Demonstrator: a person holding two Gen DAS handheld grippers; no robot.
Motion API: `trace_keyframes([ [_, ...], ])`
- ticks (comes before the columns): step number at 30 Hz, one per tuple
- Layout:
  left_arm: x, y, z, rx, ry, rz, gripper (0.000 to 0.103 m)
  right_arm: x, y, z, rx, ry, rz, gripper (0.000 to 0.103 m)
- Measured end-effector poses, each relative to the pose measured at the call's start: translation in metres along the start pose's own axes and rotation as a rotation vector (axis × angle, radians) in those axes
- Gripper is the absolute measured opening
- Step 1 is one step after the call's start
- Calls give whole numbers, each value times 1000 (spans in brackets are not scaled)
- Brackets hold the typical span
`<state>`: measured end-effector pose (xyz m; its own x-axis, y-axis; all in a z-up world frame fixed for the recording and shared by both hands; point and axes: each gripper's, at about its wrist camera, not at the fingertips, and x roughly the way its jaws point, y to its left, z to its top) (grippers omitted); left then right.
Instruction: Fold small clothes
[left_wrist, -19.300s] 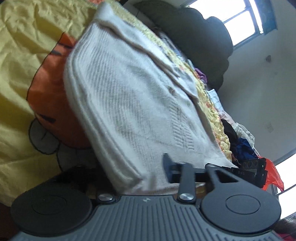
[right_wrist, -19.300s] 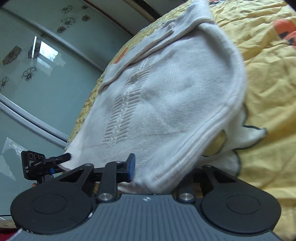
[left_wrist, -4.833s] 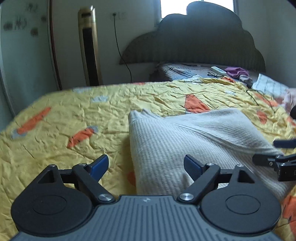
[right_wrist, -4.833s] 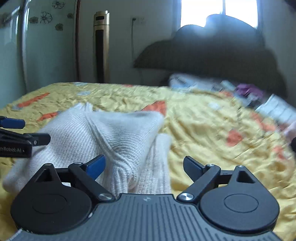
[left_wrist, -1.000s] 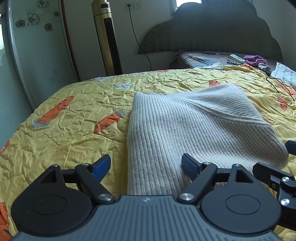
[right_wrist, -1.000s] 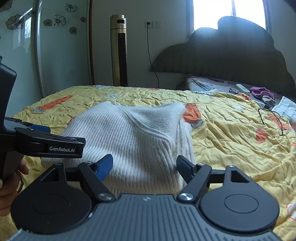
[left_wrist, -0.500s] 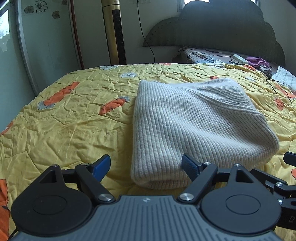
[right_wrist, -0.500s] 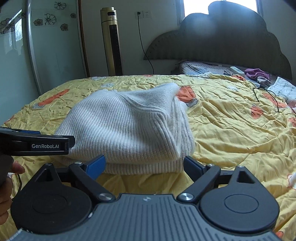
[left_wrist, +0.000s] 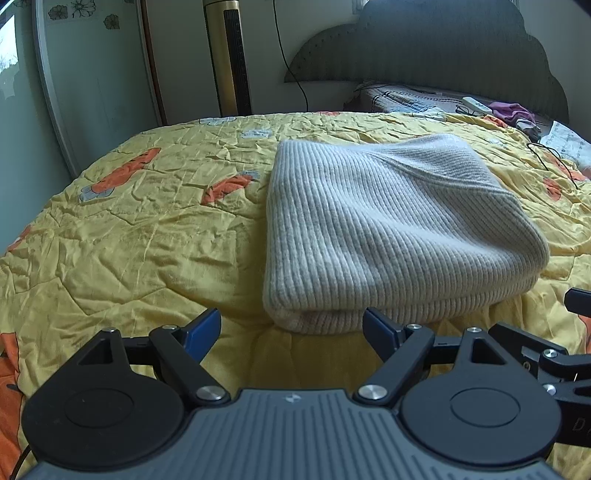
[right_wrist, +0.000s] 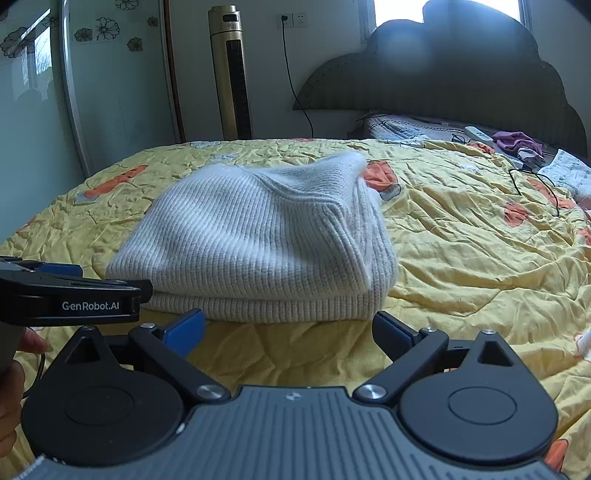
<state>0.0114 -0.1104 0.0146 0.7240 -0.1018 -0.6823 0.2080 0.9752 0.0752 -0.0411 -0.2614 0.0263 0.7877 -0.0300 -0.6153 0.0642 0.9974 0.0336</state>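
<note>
Two grippers hang just short of the near edge of the folded sweater (left_wrist: 388, 229), which lies as a thick cream bundle on the yellow quilt (left_wrist: 129, 240), and the risk I see starts there: the bundle is soft and its top layer ends in a loose ribbed flap on its right side, so a nudge from either tool, or a pad catching the knit, could drag that layer off and undo the fold. The left gripper (left_wrist: 291, 330) stands wide, nothing between its blue pads and no contact with the wool. The right gripper (right_wrist: 288, 328) has just been spreading its jaws and is also wide and empty, its tips clear of the hem. Farther back, a cable (right_wrist: 535, 188) and loose clothes (right_wrist: 517, 142) lie well apart from the sweater, near the dark headboard (right_wrist: 461, 74).
</note>
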Motion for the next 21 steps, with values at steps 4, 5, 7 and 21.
trace_keyframes([
  [4,-1,0,-5,7,1,14,84,-1,1,-3,5,7,0,99],
  [5,0,0,-6,7,3,15,84,-1,1,-4,4,9,2,99],
  [7,1,1,-9,3,13,17,84,-2,1,-5,4,12,7,99],
  [21,11,5,-25,-32,65,7,84,0,0,-12,6,29,-3,100],
])
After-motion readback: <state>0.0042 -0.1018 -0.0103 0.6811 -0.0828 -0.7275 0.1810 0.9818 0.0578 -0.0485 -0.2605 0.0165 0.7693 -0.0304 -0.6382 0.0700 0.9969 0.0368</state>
